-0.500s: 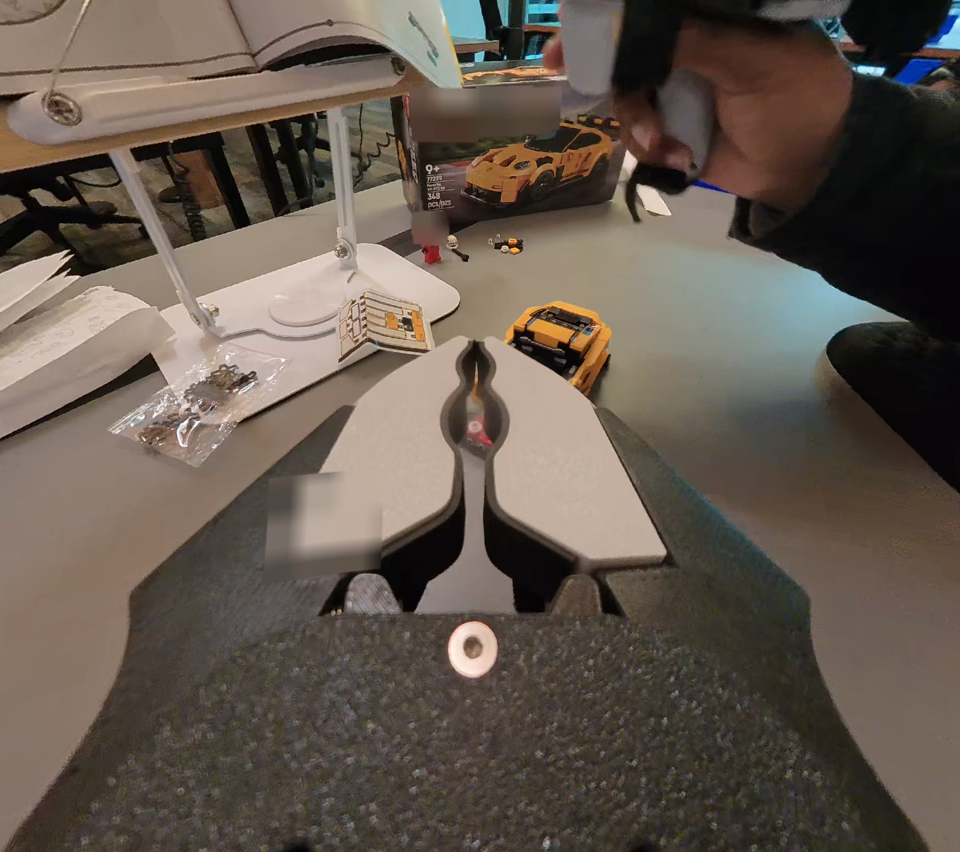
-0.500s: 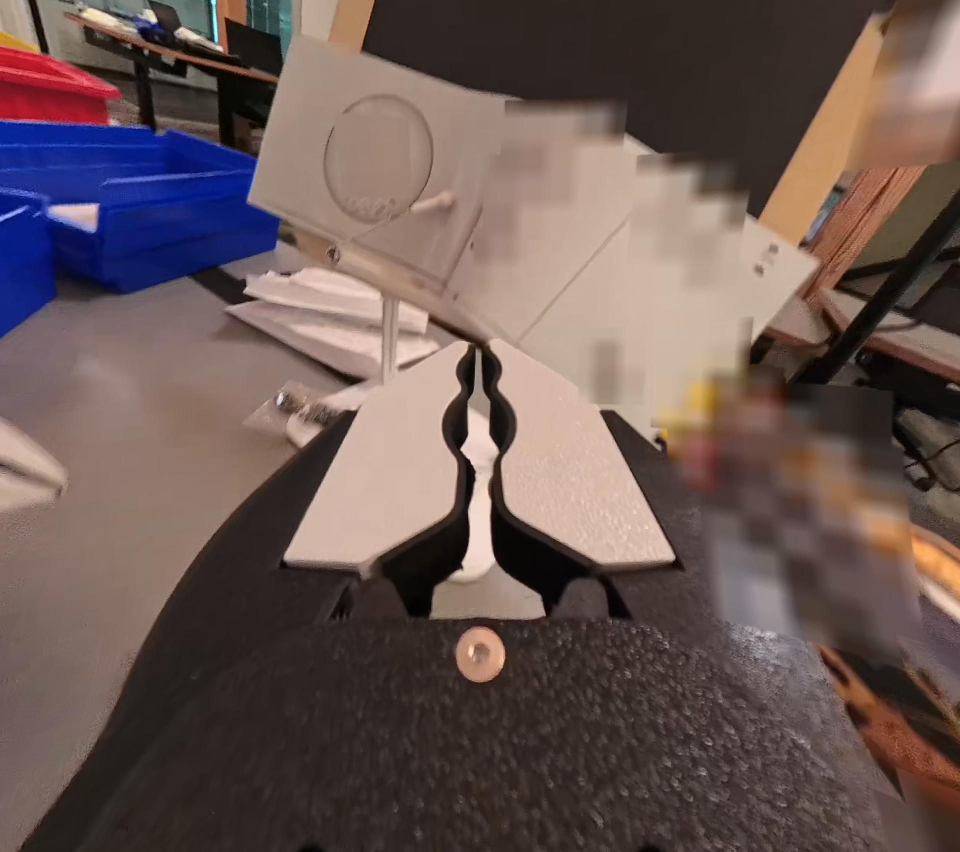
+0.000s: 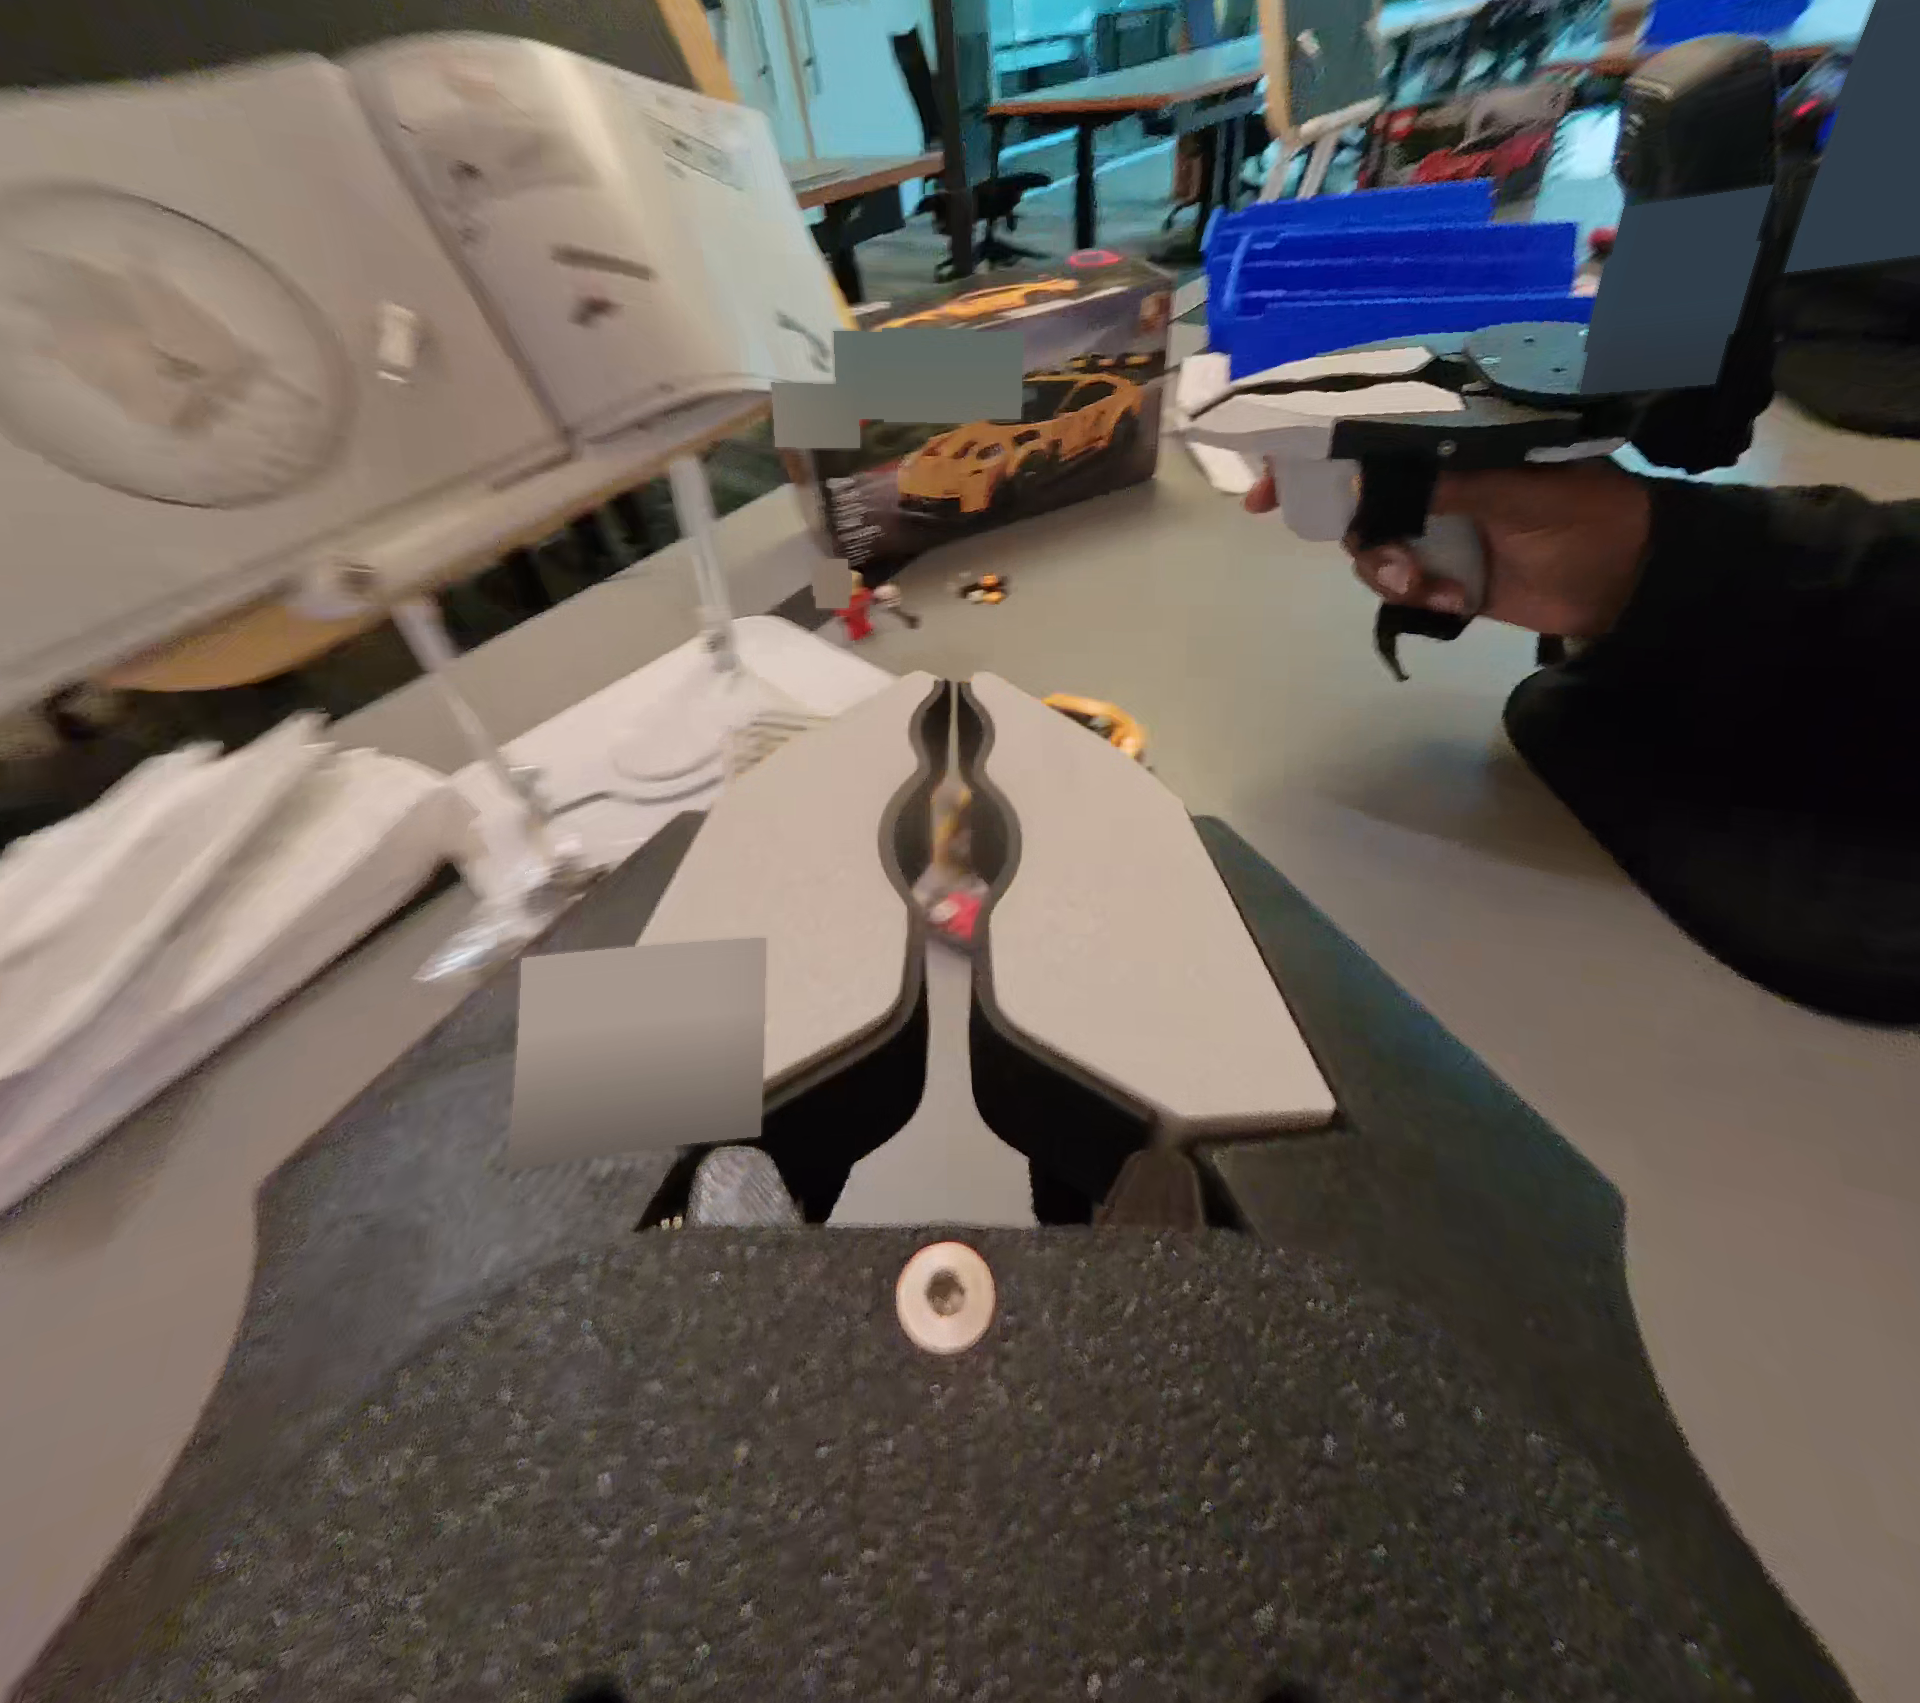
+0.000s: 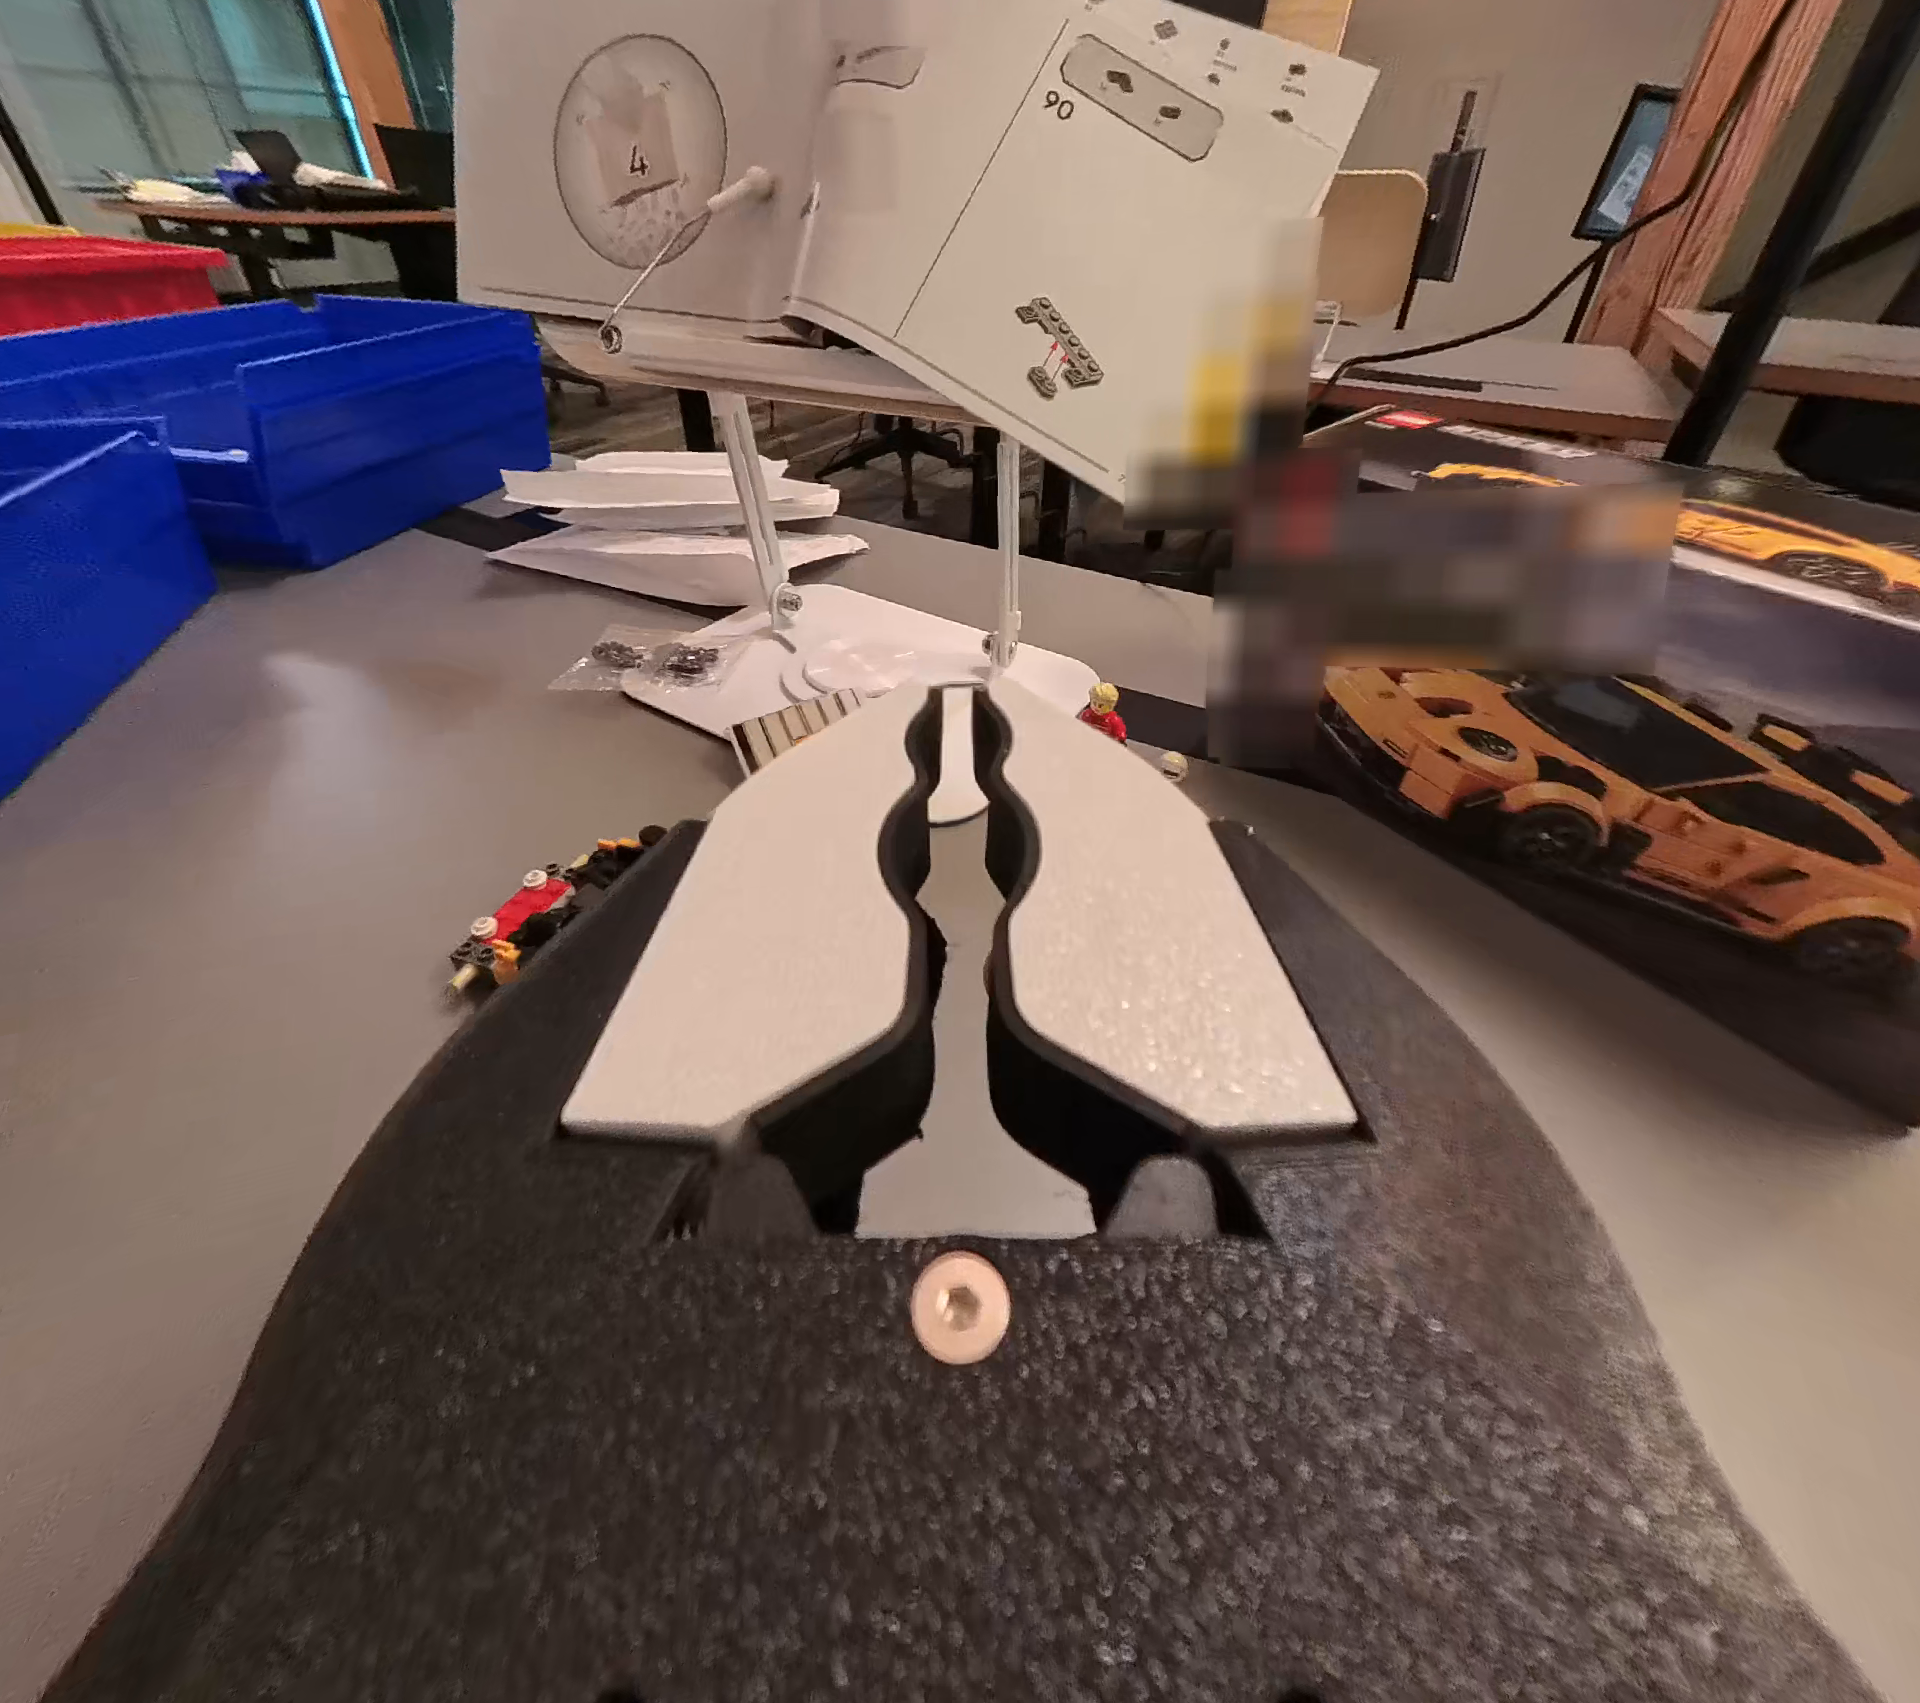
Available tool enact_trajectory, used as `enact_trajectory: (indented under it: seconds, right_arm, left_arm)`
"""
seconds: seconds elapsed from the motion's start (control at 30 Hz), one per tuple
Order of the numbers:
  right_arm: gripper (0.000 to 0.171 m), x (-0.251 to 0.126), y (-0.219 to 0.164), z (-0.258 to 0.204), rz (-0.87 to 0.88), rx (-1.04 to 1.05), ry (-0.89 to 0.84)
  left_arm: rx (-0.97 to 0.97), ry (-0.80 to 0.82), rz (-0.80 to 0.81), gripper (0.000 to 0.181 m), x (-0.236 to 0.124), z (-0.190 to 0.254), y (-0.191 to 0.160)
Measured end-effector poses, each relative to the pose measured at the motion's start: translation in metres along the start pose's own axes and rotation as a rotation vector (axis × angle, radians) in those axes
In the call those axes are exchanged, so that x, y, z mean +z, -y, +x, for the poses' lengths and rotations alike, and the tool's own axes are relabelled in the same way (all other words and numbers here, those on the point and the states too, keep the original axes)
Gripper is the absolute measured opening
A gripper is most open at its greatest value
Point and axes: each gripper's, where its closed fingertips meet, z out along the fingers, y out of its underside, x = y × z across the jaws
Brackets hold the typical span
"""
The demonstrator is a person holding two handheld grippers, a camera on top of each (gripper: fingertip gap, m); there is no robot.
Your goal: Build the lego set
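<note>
- Left gripper (image 3: 954, 697): tips pressed nearly together, nothing pinched. Small red and yellow loose bricks (image 3: 951, 874) show through the gap; they look to be on the grey tabletop (image 3: 1299, 697) below, not held.
- Right gripper (image 4: 958, 703): fingers close, thin slit, nothing between them; it hangs above the table, aimed at the white book stand (image 4: 883, 656).
- Task item: partly built orange toy car (image 3: 1101, 718) on the table, just past the left tips at 1 o'clock, mostly hidden.
- More loose red and black pieces (image 4: 540, 905) at 9 o'clock of the right fingers.
- Risk: left view is motion-blurred; a fast sweep at that height could scatter the bricks or knock the car.
- Risk: right gripper sits near the stand and the open white instruction booklet (image 4: 1091, 219); a nudge could tip it.
- Containers: clear plastic bag (image 4: 644, 661) holds small dark parts, unopened as far as I can tell. Blue plastic bins (image 4: 312, 417) at 9 o'clock: contents not visible. Printed cardboard set box (image 4: 1662, 770) at 3 o'clock looks closed.
</note>
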Motion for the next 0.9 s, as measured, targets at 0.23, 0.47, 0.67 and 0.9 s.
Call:
enact_trajectory:
  seconds: [0.23,0.47,0.67,0.9]
  right_arm:
    - [0.004,-0.009,-0.007,-0.002,-0.015,-0.052,0.031]
    - [0.003,-0.010,-0.007,-0.002,-0.016,-0.019,0.047]
    - [0.002,-0.012,-0.012,-0.001,-0.030,-0.027,0.041]
    - [0.002,-0.011,-0.017,0.001,-0.042,-0.012,0.041]
  left_arm:
    - [0.028,0.137,-0.772,0.006,-0.162,-0.110,-0.082]
    - [-0.126,-0.018,-1.352,0.019,-0.226,-0.125,-0.209]
    - [-0.101,-0.034,-1.506,0.024,-0.223,-0.127,-0.243]
    - [-0.101,-0.025,-1.514,0.012,-0.217,-0.131,-0.251]
